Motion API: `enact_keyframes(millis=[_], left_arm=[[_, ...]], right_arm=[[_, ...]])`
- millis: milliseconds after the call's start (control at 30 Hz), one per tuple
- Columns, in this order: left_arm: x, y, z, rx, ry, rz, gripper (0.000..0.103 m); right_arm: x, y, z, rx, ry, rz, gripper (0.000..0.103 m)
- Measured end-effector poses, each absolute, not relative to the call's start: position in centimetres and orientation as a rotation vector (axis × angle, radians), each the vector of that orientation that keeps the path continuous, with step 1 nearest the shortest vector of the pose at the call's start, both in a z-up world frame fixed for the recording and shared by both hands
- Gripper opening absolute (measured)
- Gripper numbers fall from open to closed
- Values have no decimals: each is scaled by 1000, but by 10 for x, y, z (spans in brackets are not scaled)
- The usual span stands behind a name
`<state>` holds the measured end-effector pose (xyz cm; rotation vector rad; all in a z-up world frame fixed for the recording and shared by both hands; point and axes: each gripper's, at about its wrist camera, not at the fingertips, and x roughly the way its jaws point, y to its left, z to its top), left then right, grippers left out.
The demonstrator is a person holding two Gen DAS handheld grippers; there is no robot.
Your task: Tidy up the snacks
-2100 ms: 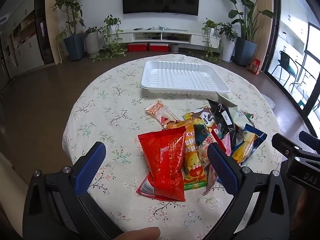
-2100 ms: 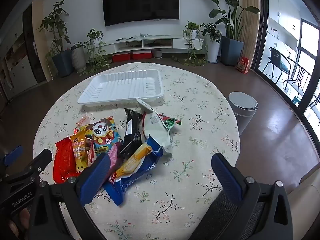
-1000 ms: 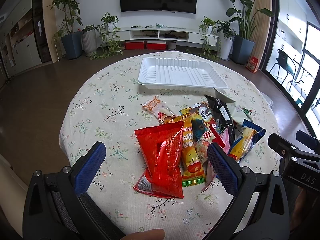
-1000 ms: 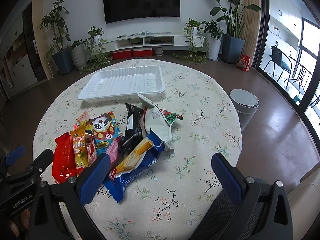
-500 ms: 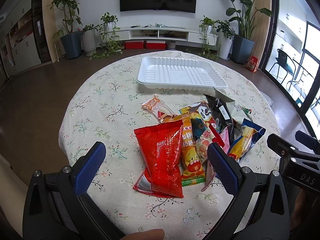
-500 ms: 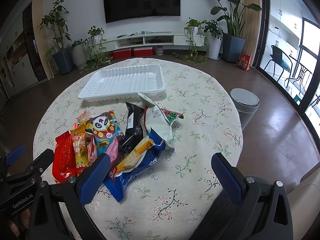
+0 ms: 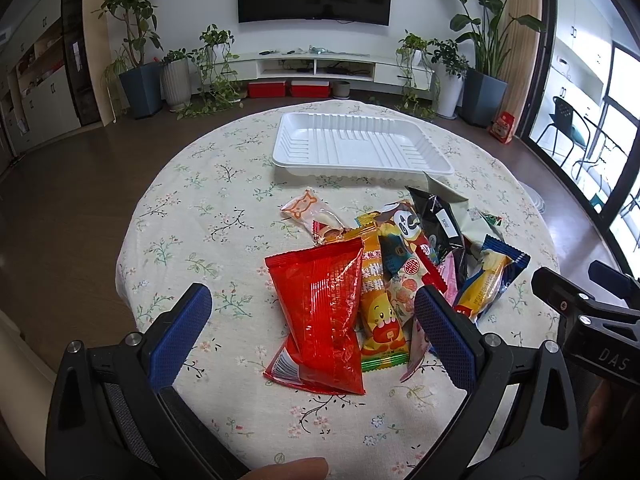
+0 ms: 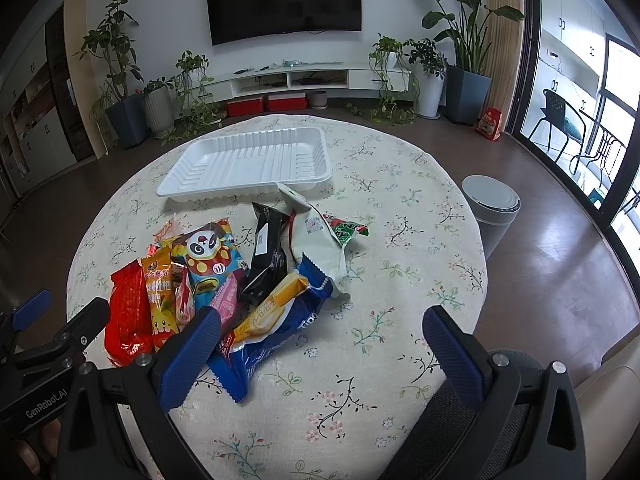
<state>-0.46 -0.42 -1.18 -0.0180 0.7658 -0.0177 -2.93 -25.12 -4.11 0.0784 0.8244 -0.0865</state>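
Several snack packets lie in a loose pile on a round floral table [image 7: 208, 208]. A red packet [image 7: 320, 300] is nearest my left gripper [image 7: 310, 336], which hovers open just in front of it, holding nothing. Beside it lie an orange packet [image 7: 376, 304], a panda packet [image 8: 212, 252], a black packet [image 8: 268, 256], a white packet [image 8: 316, 236] and a blue packet [image 8: 276, 340]. My right gripper [image 8: 320, 356] stands open over the table's near right part, its left fingertip next to the blue packet. An empty white tray [image 7: 360, 144] sits behind the pile.
A grey lidded bin [image 8: 492, 204] stands on the floor right of the table. Potted plants [image 8: 120, 92], a TV [image 8: 284, 0] and a low shelf line the far wall. The table's right half [image 8: 420, 240] holds only the cloth.
Both views have drawn back slightly from the pile over the last two seconds, then held nearly still. Both grippers stay open and no packet has moved.
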Motion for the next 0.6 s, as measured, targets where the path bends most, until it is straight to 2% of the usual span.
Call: enact_keyframes(millis=[600], left_arm=[[-5,-7,-14,-16,771,-20,103]], right_arm=[[-29,-251,-42,78,828,-85,103]])
